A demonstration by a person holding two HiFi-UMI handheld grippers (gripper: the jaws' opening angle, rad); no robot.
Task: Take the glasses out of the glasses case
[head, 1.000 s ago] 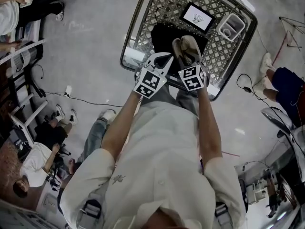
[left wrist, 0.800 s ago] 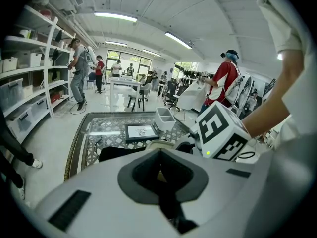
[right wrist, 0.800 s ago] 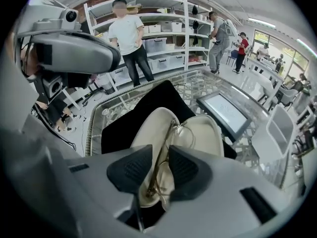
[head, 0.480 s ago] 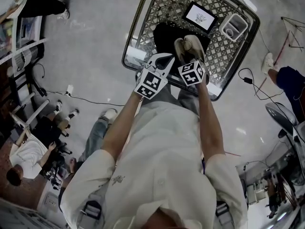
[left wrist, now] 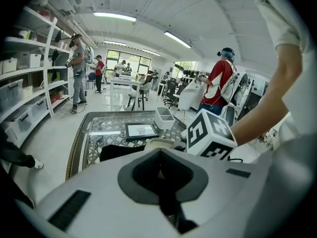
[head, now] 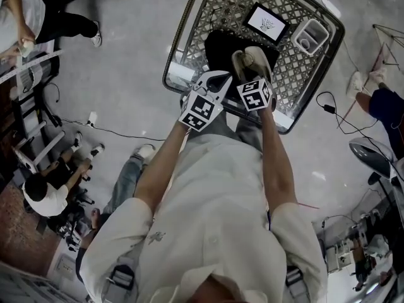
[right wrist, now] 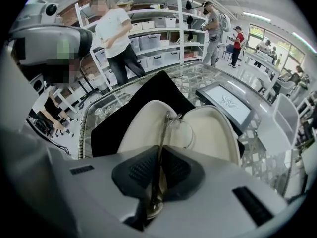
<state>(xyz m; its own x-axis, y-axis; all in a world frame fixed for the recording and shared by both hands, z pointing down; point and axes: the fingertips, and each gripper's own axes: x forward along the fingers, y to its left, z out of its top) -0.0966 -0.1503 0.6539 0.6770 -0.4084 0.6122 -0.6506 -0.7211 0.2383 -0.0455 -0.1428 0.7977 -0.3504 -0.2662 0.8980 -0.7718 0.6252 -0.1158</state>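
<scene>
Above the lattice table (head: 291, 74), glasses (right wrist: 162, 142) stand pinched between the closing right gripper (right wrist: 159, 171) jaws.

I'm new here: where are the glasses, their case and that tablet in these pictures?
glasses (right wrist: 164, 138): right gripper view, on the side arm below the hinge.
glasses case (right wrist: 215, 128): right gripper view, on the cream lining of its right half.
tablet (head: 264, 23): head view, on its white face.
</scene>
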